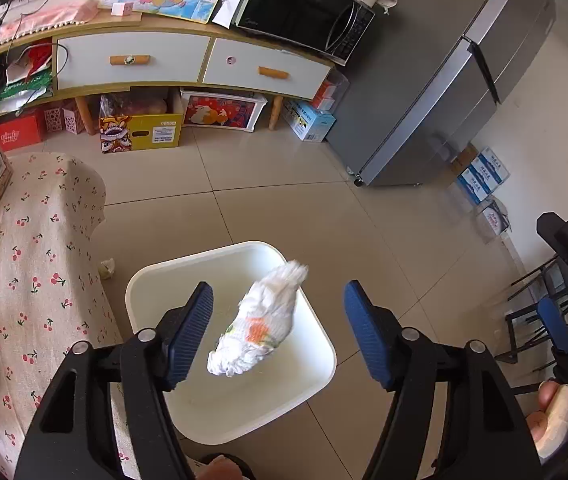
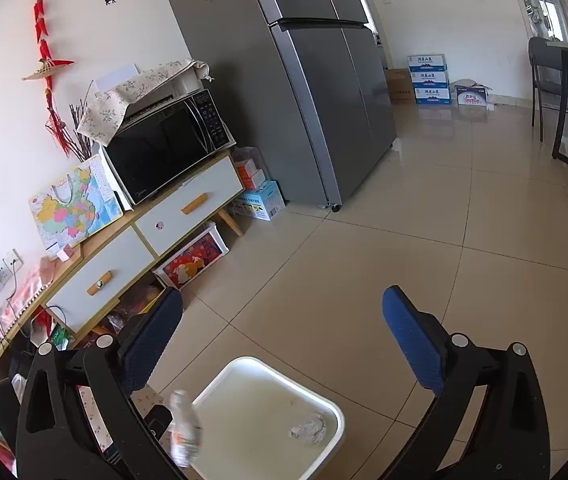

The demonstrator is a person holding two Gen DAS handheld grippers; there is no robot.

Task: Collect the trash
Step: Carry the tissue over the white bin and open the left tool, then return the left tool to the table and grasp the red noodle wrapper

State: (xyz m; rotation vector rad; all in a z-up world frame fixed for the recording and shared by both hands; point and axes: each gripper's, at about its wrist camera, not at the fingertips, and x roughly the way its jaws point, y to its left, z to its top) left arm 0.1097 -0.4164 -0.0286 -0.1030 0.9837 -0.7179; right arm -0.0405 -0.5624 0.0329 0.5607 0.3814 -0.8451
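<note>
- Crumpled tissue (image 1: 259, 322) hangs blurry in the air over the white bin (image 1: 145, 280), between the left claw (image 1: 277, 334) pads, touching neither.
- Both claws spread wide; right claw (image 2: 284, 344) holds nothing.
- Another wad (image 2: 308, 428) lies inside the bin at 5 o'clock.

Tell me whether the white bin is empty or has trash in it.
Not empty. In the right wrist view one crumpled wad lies on the floor of the white bin. A second, blurred tissue wad appears mid-fall above it, between the left gripper's open jaws.

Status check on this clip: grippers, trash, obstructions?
Left gripper open, right gripper open, empty. Crumpled tissue mid-drop above white bin; one wad already inside. Nothing blocking.
</note>
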